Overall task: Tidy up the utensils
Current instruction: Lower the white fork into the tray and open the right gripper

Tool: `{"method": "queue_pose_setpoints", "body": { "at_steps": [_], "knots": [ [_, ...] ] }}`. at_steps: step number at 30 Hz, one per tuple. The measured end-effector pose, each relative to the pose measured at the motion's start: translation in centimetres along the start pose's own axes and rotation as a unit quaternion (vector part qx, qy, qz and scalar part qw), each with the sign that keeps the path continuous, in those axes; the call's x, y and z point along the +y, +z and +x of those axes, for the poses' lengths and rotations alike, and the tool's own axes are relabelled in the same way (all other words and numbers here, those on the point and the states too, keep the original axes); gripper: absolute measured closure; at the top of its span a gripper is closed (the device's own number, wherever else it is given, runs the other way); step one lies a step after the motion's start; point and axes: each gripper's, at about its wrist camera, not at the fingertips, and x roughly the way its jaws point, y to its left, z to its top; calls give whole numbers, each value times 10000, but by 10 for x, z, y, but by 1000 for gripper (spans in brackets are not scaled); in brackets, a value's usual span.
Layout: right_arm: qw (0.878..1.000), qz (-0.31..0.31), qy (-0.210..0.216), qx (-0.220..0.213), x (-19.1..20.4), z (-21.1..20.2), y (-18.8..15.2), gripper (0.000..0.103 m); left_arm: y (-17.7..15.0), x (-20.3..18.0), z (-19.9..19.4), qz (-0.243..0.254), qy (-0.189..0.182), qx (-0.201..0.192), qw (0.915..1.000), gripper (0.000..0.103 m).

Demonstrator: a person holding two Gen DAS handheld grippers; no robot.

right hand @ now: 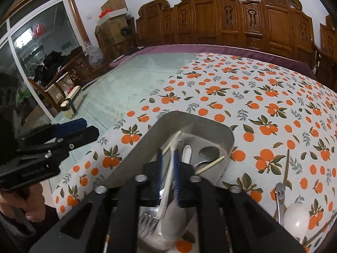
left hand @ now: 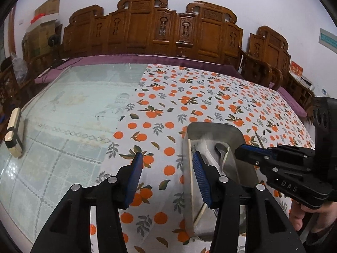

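A metal tray (right hand: 147,141) lies on the orange-print cloth and holds spoons (right hand: 207,154), a fork and chopsticks (right hand: 210,165). My right gripper (right hand: 168,168) is over the tray, its jaws nearly closed around a white utensil (right hand: 168,189) that is blurred. It also shows in the left wrist view (left hand: 248,149) at the tray's right side. My left gripper (left hand: 167,172) is open and empty, just left of the tray (left hand: 187,168), its right finger over the tray's left rim. A chopstick (left hand: 191,168) lies along that rim.
A smiley-handled utensil (right hand: 280,198), a white spoon (right hand: 296,219) and a brown chopstick (right hand: 286,166) lie on the cloth right of the tray. A cream and black box (left hand: 13,132) sits on the glass tabletop at the left. Carved wooden chairs (left hand: 147,27) line the far edge.
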Motion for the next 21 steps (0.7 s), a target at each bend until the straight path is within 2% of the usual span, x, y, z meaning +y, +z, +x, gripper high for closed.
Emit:
{"method": "queue_pose_setpoints", "body": {
  "at_steps": [6, 9, 11, 15, 21],
  "knots": [
    [9995, -140, -243, -130, -19, -36, -15, 86, -3, -20, -4, 221, -101, -33, 9997, 55],
    [9988, -173, -419, -207, -30, -60, -26, 86, -4, -35, -9, 364, -197, -117, 9991, 43],
    [9979, -173, -565, -261, -40, -79, -35, 86, -5, -43, -11, 413, -276, -141, 9987, 42],
    [9947, -137, -948, -368, -65, -114, -57, 82, -7, -65, -16, 542, -504, -201, 9971, 29],
    [9876, 66, -1521, -388, -106, -153, -86, 76, -11, -106, -20, 791, -807, -262, 9932, 19]
  ]
}}
